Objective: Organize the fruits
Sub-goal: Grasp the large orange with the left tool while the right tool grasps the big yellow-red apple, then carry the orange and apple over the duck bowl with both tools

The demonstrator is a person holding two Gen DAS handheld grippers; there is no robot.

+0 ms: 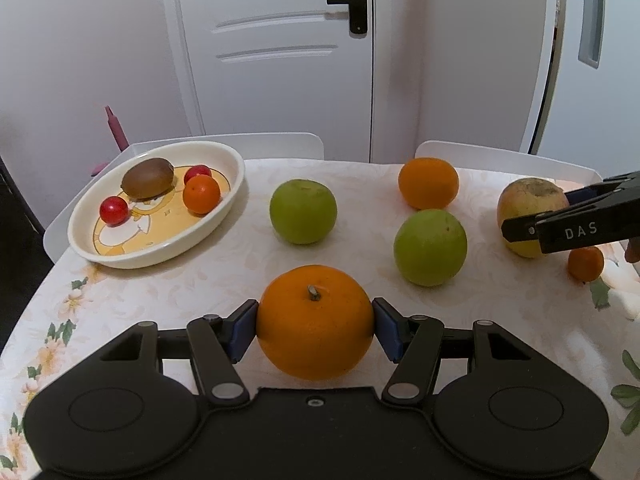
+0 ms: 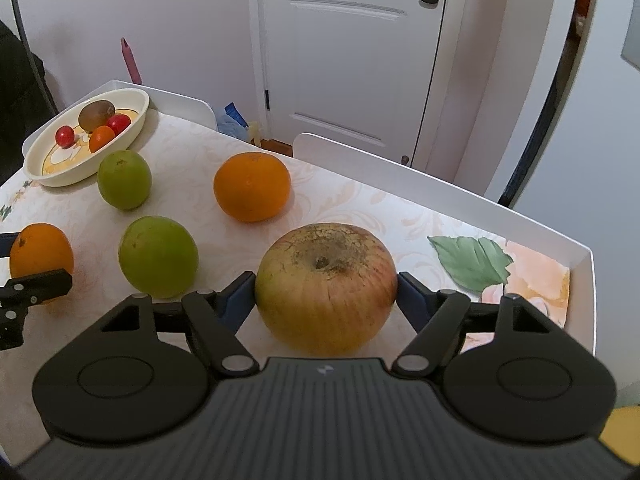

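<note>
Fruits sit spread over a floral-print tablecloth point(image 1: 160, 292) on a white table. Left gripper point(image 1: 315, 322) has its blue pads pressed on both sides of a round orange w/ a stem stub point(image 1: 315, 320), at the near edge, stem facing up. Right gripper point(image 2: 326, 294) straddles a large yellow-red apple w/ a russeted top point(image 2: 326, 288); pads sit at or just beside its skin, so I can't tell if it's gripped yet.

Key relation: a cream oval dish w/ a cartoon print point(image 1: 236, 184) lies far left of both tools. The left hand is nearer to it; the apple is well apart, on the right side.

Dish holds a brown kiwi point(image 1: 148, 178), two red cherry tomatoes point(image 1: 114, 210) and a small orange fruit point(image 1: 201, 194). Loose on the cloth btwn dish and apple: two green apples point(image 1: 303, 211), another orange point(image 1: 428, 182), a tiny orange fruit point(image 1: 585, 263).
</note>
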